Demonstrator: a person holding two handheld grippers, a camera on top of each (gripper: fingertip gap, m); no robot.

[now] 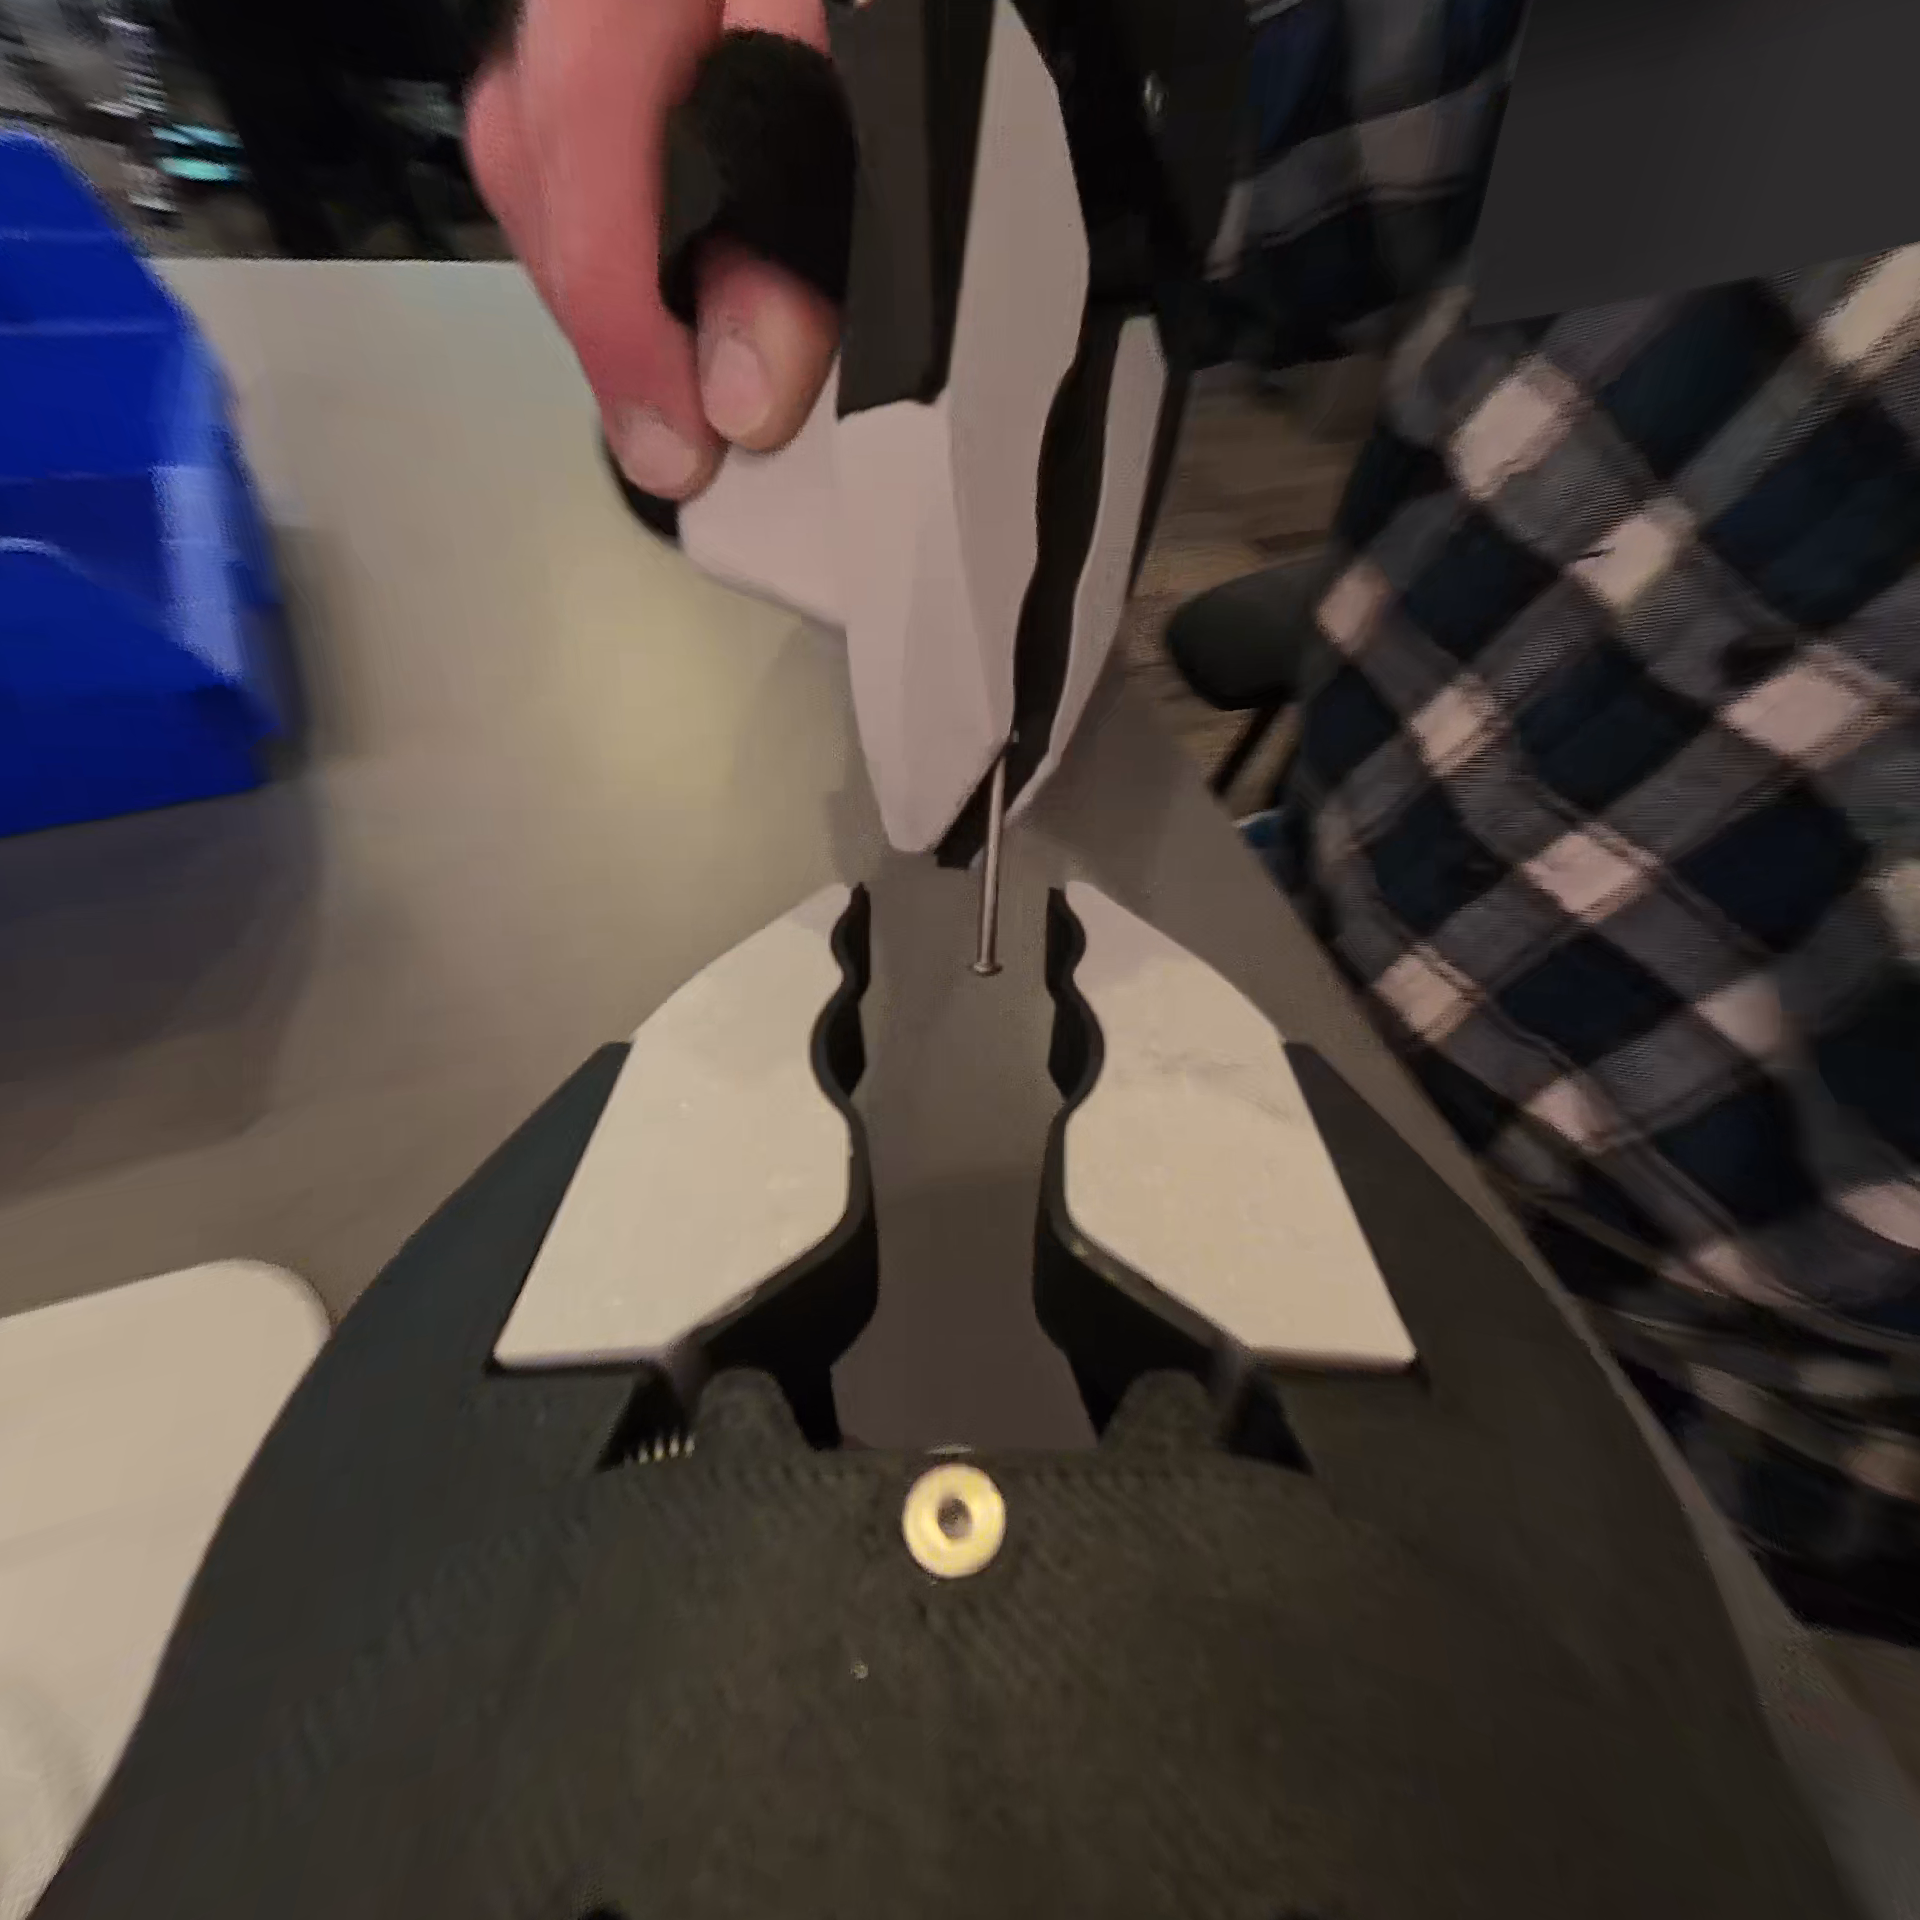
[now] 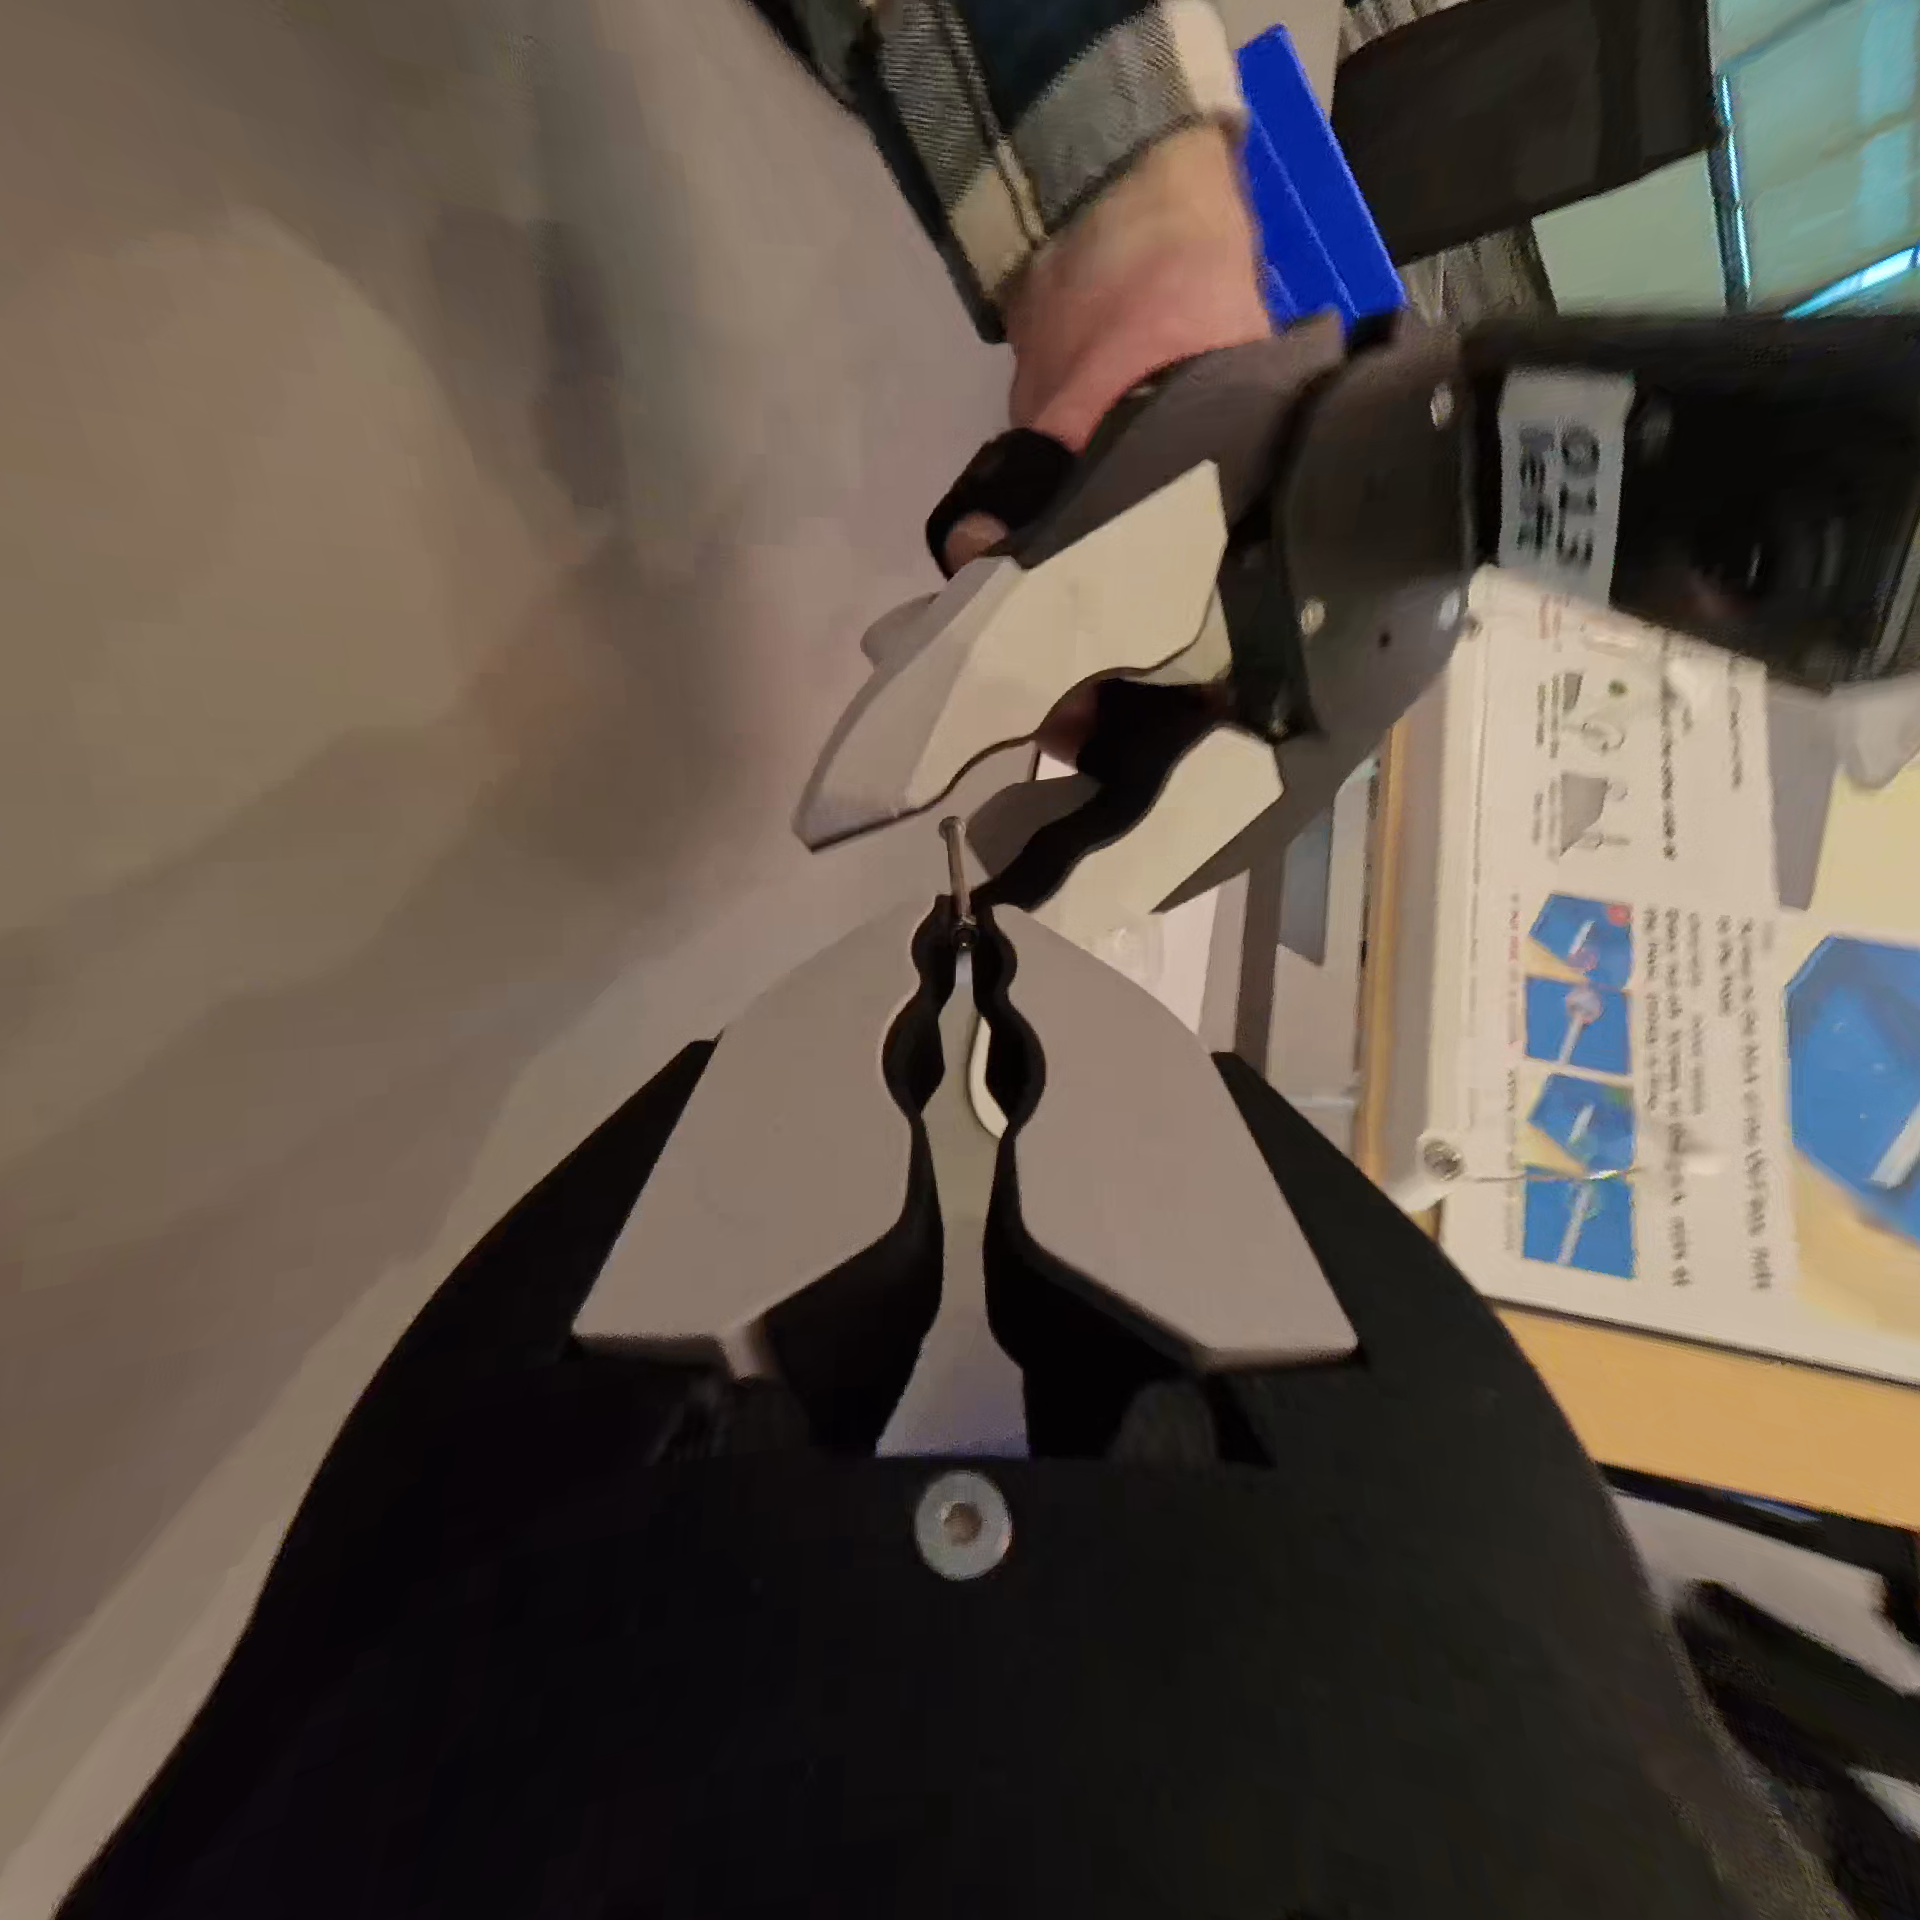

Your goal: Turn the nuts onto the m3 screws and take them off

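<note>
A blue bin [image 1: 94, 499] is sitting on the grey bench [image 1: 499, 727], off to the left of the nail [image 1: 992, 883] in the left wrist view. A white sheet [image 1: 135, 1455] is lying at the near left corner of that view, well clear of the nail. A person's plaid sleeve [image 1: 1621, 831] is filling the space to the right of the nail, and a hand [image 1: 644, 281] is gripping the right hand-held gripper [image 1: 987, 821] from above it. In the right wrist view, an illustrated instruction sheet [image 2: 1621, 987] with blue pictures and lines of writing is lying on a tan board to the right of the nail [image 2: 956, 868], and the left tool is bearing a white label.

The nail is thin, straight and grey metal with a small flat head. The right hand-held gripper [image 2: 961, 925] is clenching it by the pointed end, with the head end sticking out past the tips. The left hand-held gripper [image 1: 961, 914] is standing released, its fingers [image 1: 852, 935] parted on either side of the nail's head without touching it. Nothing is blocking the gap between the two tools.
</note>
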